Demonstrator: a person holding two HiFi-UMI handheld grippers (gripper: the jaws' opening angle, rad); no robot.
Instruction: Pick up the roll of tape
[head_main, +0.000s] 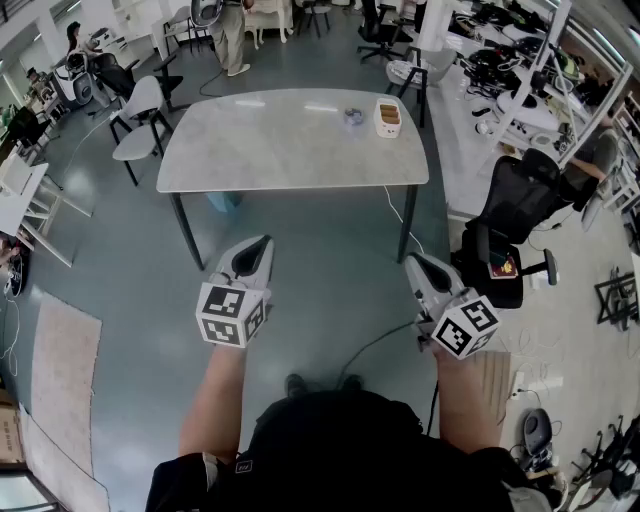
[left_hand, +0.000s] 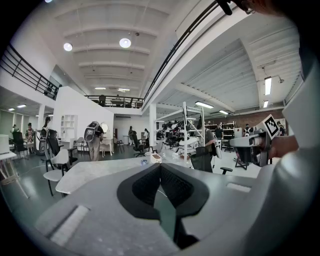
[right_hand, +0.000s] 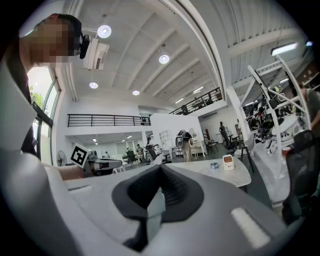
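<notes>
Tape roll (head_main: 353, 117), small and bluish-grey, lies on the far side of a pale stone-look bench (head_main: 260, 150), toward its right end and well apart from both tools. Scanning the head view from left to right: a white chair (head_main: 140, 118) stands just off the bench's left end, then comes the bench top with the tape roll, and just beside the roll on its right stands a small white box with an orange face (head_main: 388, 117). Farther right, past the bench, is a black office chair (head_main: 520, 205). Nearer the camera, the person's two forearms reach out over a grey-green floor (head_main: 320, 270). The left hand-held gripper (head_main: 262, 243) is clenched, its two dark ridged pads pressed together with nothing between them (its own view shows this plainly). The right hand-held gripper (head_main: 410, 260) is likewise clenched and empty. Both point toward the bench and stop well short of its near edge.
</notes>
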